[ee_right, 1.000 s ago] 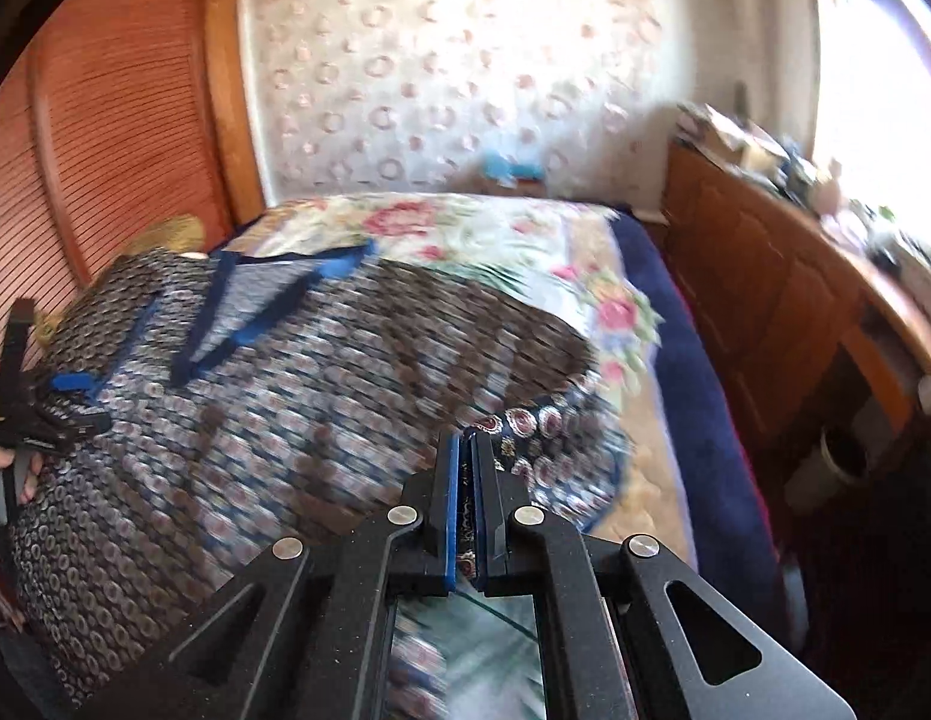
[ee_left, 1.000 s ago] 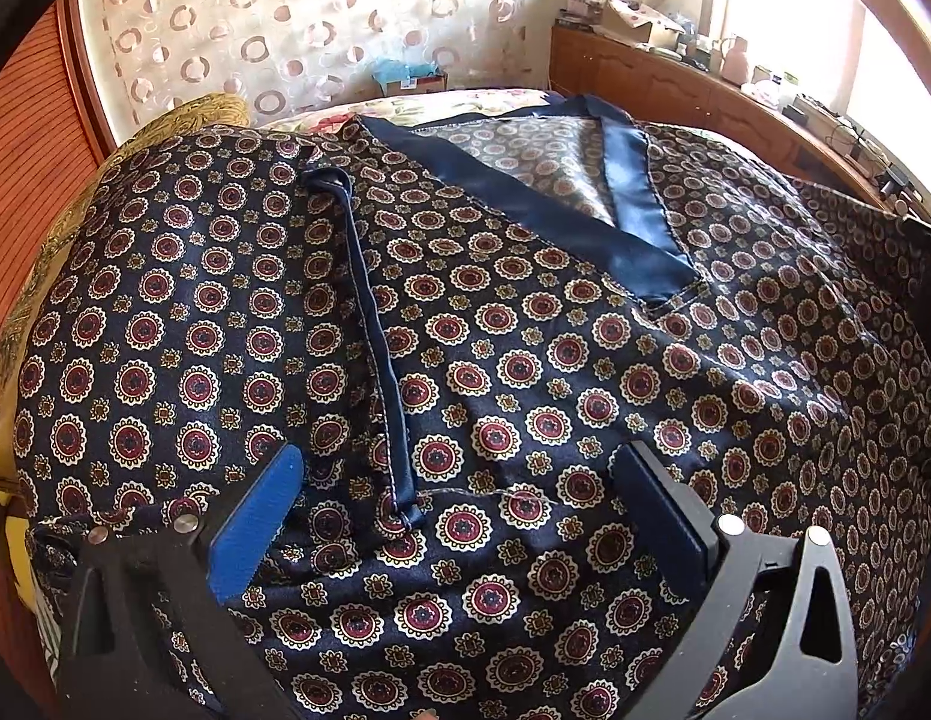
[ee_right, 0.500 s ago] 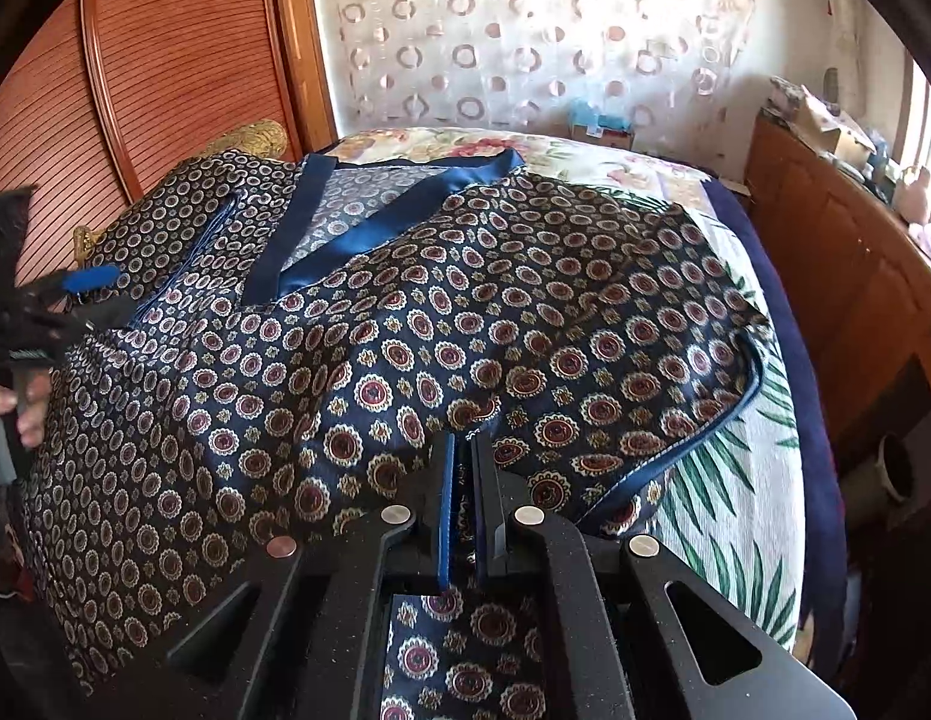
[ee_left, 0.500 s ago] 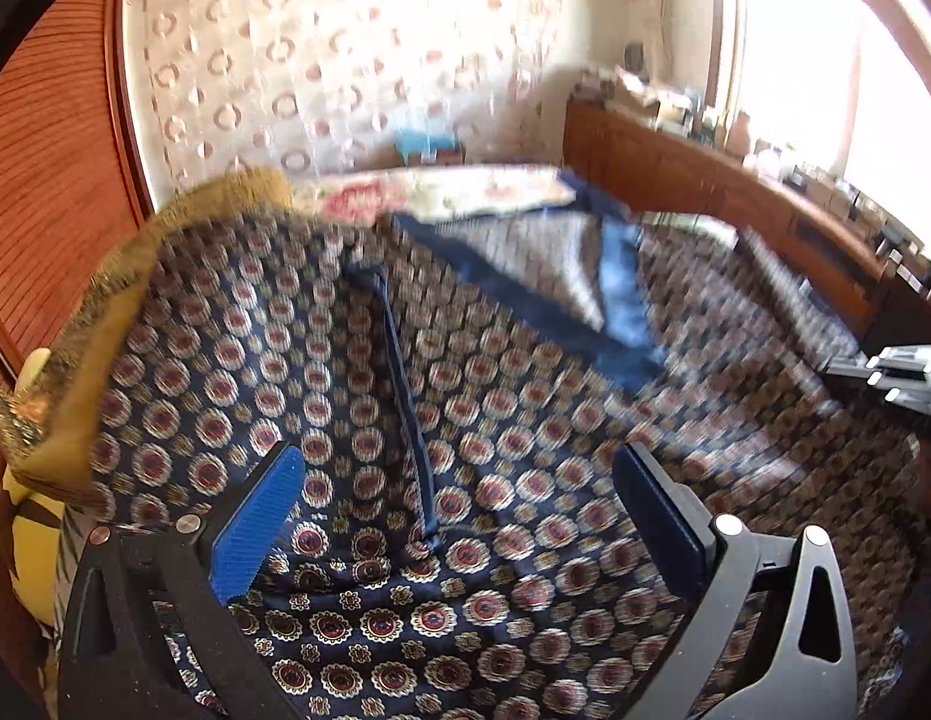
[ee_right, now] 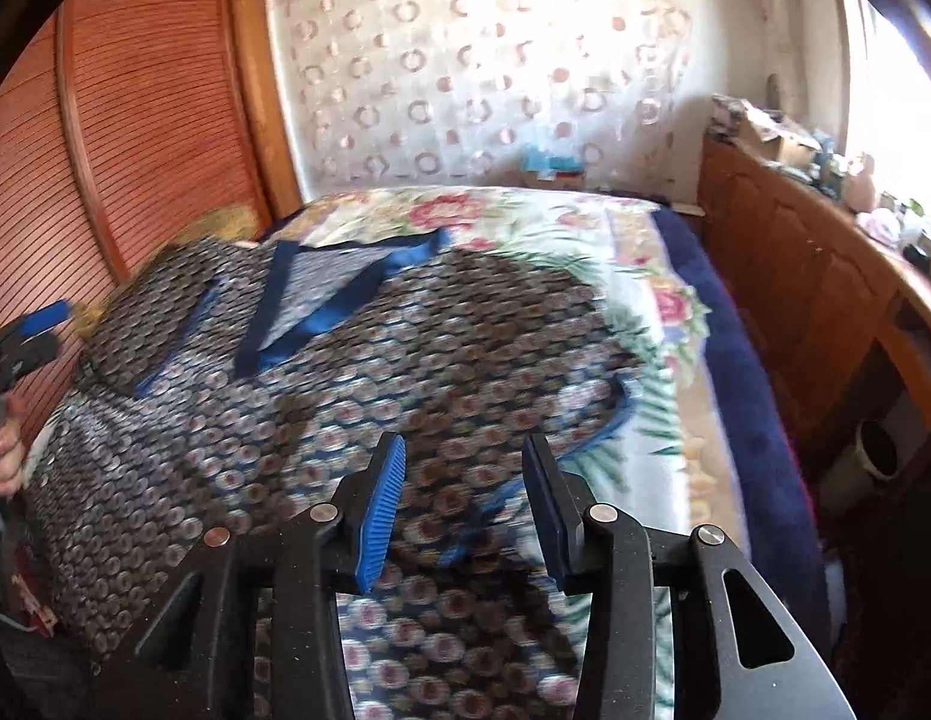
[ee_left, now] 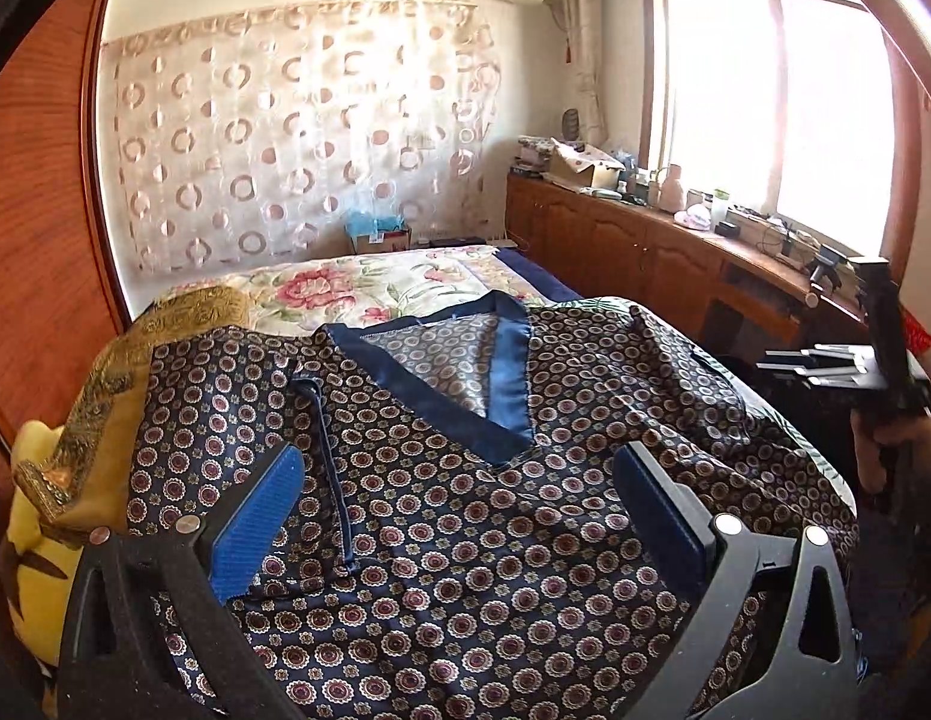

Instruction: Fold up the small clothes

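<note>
A navy top with a red-and-cream medallion print (ee_left: 465,516) lies spread flat on the bed, its blue V-neck band (ee_left: 465,414) facing up. It also shows in the right wrist view (ee_right: 357,372), blurred. My left gripper (ee_left: 459,498) is open and empty, low over the shirt's left side beside a folded-in sleeve edge (ee_left: 333,468). My right gripper (ee_right: 462,492) is open and empty above the shirt's right hem. The left gripper also shows at the left edge of the right wrist view (ee_right: 27,336).
The bed has a floral blanket (ee_right: 525,222) with a navy border (ee_right: 747,384). A gold pillow (ee_left: 111,390) lies left of the shirt. A wooden louvred wardrobe (ee_right: 105,138) stands left, and a wooden cabinet (ee_left: 645,252) with clutter runs along the right under the window.
My right gripper was shut on the shirt's hem and has opened, letting the cloth drop onto the bed. Both grippers have lifted back; the shirt now lies flatter.
</note>
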Tool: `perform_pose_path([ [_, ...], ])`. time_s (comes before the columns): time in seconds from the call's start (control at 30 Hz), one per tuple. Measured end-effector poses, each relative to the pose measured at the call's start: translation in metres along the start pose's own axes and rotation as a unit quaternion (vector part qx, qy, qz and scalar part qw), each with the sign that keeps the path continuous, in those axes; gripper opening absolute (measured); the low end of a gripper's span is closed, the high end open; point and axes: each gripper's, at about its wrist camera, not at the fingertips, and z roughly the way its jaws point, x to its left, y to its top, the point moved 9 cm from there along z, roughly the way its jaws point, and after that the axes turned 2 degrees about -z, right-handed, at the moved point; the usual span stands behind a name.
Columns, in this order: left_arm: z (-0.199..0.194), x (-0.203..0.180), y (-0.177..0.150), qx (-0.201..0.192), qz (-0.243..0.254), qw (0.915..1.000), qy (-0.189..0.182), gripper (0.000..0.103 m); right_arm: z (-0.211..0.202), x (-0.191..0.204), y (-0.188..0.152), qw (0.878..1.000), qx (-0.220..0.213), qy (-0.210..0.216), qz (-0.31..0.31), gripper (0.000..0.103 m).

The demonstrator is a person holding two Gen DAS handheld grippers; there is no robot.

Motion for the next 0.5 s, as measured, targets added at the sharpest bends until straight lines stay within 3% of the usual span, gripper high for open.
perform_pose_path([
  [0.2, -0.001, -0.008, -0.004, 0.003, -0.001, 1.0000, -0.008, 0.103, 0.036, -0.035, -0.007, 0.998, 0.044, -0.030, 0.045, 0.043],
  [0.4, 0.001, -0.008, -0.011, 0.010, 0.002, 0.9999, -0.010, 0.103, 0.074, -0.057, -0.001, 0.990, 0.085, -0.011, 0.108, 0.043],
  [0.47, 0.001, -0.007, -0.012, 0.010, -0.003, 0.9999, -0.014, 0.103, 0.078, -0.060, 0.004, 0.991, 0.082, -0.011, 0.110, 0.035],
  [0.5, 0.000, -0.007, -0.012, 0.009, -0.004, 0.9999, -0.013, 0.103, 0.079, -0.061, 0.009, 0.991, 0.083, -0.018, 0.107, 0.022],
])
